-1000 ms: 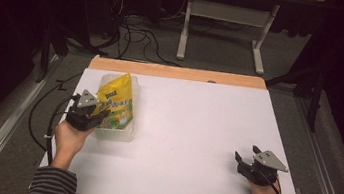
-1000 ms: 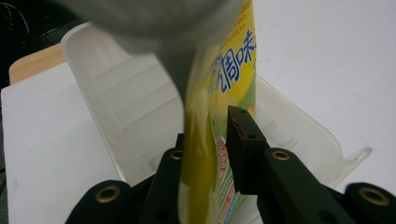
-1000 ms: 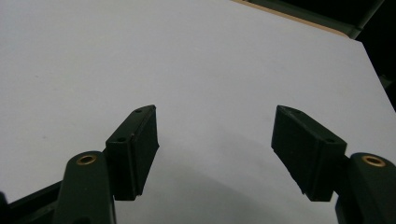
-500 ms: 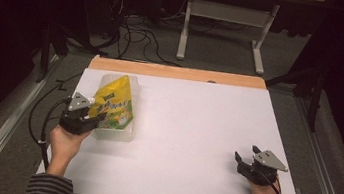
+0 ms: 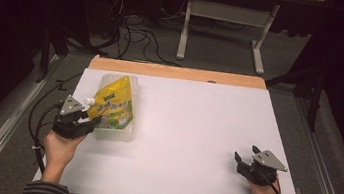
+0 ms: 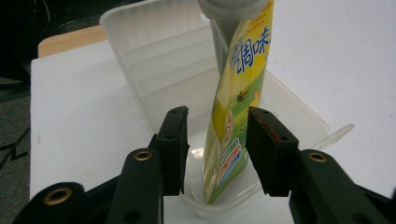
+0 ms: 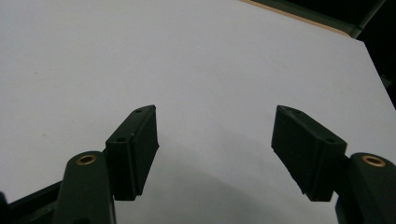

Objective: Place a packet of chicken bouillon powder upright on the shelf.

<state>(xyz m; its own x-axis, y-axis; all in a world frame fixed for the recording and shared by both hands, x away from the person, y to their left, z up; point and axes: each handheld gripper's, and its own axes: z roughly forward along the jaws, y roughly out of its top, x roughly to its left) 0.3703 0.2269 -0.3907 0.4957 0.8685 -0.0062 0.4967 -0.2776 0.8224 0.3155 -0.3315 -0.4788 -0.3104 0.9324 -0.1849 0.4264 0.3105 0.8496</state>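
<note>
Now the yellow pouch (image 6: pixel 231 121) is let go inside the clear tub (image 6: pixel 154 56).

Jaws of the left gripper (image 6: pixel 219 144) have just been opening; the pouch is seen standing between them, pads drawn off both faces. At about nine o'clock on the white table (image 5: pixel 196 130) the tub is found; at four o'clock the right gripper (image 7: pixel 215 154) is held spread wide, nothing grasped.

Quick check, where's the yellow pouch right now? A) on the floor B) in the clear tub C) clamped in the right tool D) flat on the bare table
B: the pouch stands in the clear tub, between the left tool's parted jaws, which do not press on it.
</note>
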